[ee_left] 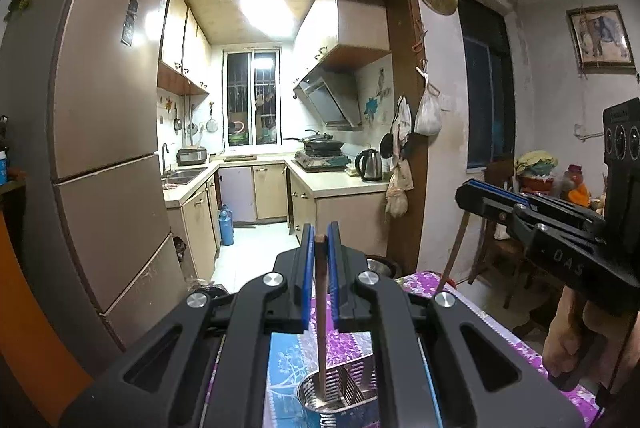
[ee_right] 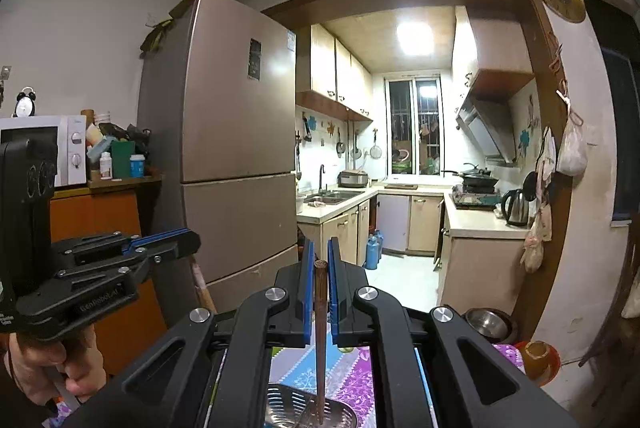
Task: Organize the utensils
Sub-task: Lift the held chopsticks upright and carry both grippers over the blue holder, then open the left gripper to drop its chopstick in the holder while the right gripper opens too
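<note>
Both tools are doing the same job here, each one holding a single brown chopstick straight up and down. In the left wrist view the left tool [ee_left: 319,240] has its blue pads closed on the upper end of a chopstick [ee_left: 321,316], whose lower tip reaches down into a perforated metal utensil holder [ee_left: 340,388] at the bottom center of the frame. In the right wrist view the right tool [ee_right: 319,260] grips its own chopstick [ee_right: 320,340] the same way, tip pointing into the holder [ee_right: 288,408], again bottom center.

Holding them by the top end and vertical makes sense: the holder's opening faces up, so a plumb stick should just slide in once let go. The holder sits on a surface covered with a purple and blue floral cloth [ee_left: 352,344].

Pose-wise, both tools point level toward the kitchen doorway, side by side. The right one appears at the right edge of the left view, with the person's hand [ee_left: 576,340] wrapped round its handle; the other hand [ee_right: 52,368] shows at lower left of the right view.

Looks like the drop-in step is basically next, though whether the tips touch the holder's bottom can't be told.
</note>
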The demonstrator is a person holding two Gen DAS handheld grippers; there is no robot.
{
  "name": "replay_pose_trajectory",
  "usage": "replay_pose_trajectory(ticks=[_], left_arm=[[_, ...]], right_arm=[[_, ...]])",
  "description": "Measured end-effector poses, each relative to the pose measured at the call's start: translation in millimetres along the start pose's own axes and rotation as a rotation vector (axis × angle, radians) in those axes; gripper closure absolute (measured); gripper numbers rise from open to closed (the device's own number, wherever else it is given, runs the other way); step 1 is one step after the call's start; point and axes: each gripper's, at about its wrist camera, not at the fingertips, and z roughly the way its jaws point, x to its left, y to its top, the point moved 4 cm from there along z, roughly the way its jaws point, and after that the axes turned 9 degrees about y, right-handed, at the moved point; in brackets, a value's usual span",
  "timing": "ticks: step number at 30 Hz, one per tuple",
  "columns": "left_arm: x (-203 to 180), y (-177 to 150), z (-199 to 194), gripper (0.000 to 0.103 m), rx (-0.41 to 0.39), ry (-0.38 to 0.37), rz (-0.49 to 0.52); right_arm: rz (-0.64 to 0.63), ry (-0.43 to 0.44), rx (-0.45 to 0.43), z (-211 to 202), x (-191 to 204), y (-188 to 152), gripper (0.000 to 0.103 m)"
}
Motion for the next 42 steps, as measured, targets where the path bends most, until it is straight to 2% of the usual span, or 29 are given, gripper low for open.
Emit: replay_pose_trajectory(ticks=[12, 18, 25, 26, 27, 28, 29, 32, 37, 40, 42], left_arm=[[-3.8, -32.7, 50.3, 0.098, 0.077, -0.008, -0.003], [-4.2, -46.6, 57.2, 0.098, 0.101, -0.010, -0.002], [-3.9, -49.6, 56.0, 0.096, 0.118, -0.013, 0.005], [-3.4, -49.1, 55.1, 0.088, 0.120, -0.011, 0.005], [-2.6, -47.9, 54.2, 0.072, 0.118, -0.007, 0.005], [-0.9, -46.4, 49.7, 0.064, 0.108, 0.002, 0.005], [0.7, -45.2, 46.2, 0.055, 0.099, 0.013, 0.007], [7.8, -38.1, 23.9, 0.054, 0.076, 0.024, 0.011], [31.7, -34.3, -49.4, 0.046, 0.010, 0.063, 0.054], [55.2, -57.0, -110.8, 0.042, -0.011, 0.095, 0.085], [70.8, -84.8, -150.5, 0.040, -0.002, 0.114, 0.098]], right_arm=[[0.050, 0.007, 0.073, 46.2, -27.8, -49.8, 0.095], [0.056, 0.007, 0.101, 57.0, -30.2, -67.0, 0.095], [0.063, 0.003, 0.103, 57.9, -30.3, -71.4, 0.093], [0.065, -0.003, 0.100, 56.2, -30.5, -72.2, 0.080], [0.069, -0.008, 0.091, 53.0, -30.7, -71.8, 0.071], [0.072, -0.012, 0.082, 49.8, -31.2, -71.0, 0.062], [0.073, -0.016, 0.074, 44.1, -30.8, -69.0, 0.061], [0.075, -0.018, 0.051, 22.8, -23.8, -59.3, 0.061], [0.028, 0.020, 0.008, -42.7, 22.1, -46.9, 0.061], [0.005, 0.063, -0.008, -93.0, 63.9, -66.1, 0.061], [0.006, 0.086, -0.002, -124.7, 91.9, -93.9, 0.061]])
